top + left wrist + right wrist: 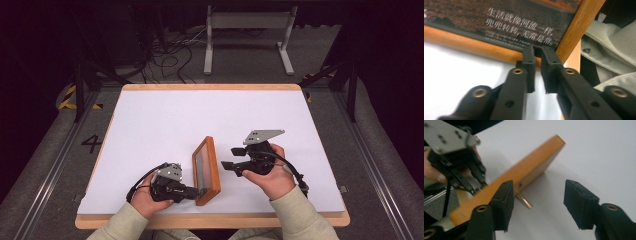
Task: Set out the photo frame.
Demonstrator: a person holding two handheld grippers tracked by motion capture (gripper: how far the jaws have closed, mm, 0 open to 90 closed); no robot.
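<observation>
1. Standing on edge near the front middle of the white table, the wooden picture frame has its near corner pinched by the left gripper.
2. From the left gripper view, the two black jaws are nearly together, tips pressed on the frame's lower rail right beside the corner, with a thin gap showing between the pads further back.
3. Over on the other side, the right gripper sits just beside the frame's back face, apart from it, jaws spread wide and holding nothing.
4. In the right gripper view, the frame runs diagonally behind the left-hand jaw, and a slim wooden stand leg pokes out from its back down to the table.
5. Both hands come in from the bottom edge in pale sleeves; the left hand is low and reaches in from the left, the right hand is angled so its gripper points left at the frame.
6. Printed text on the dark picture is partly readable as white characters, but the smaller line beneath is too blurred to make out.
7. Whether the left-hand jaw of the right gripper touches the frame cannot be told from its own view, since it overlaps the wood there.
</observation>
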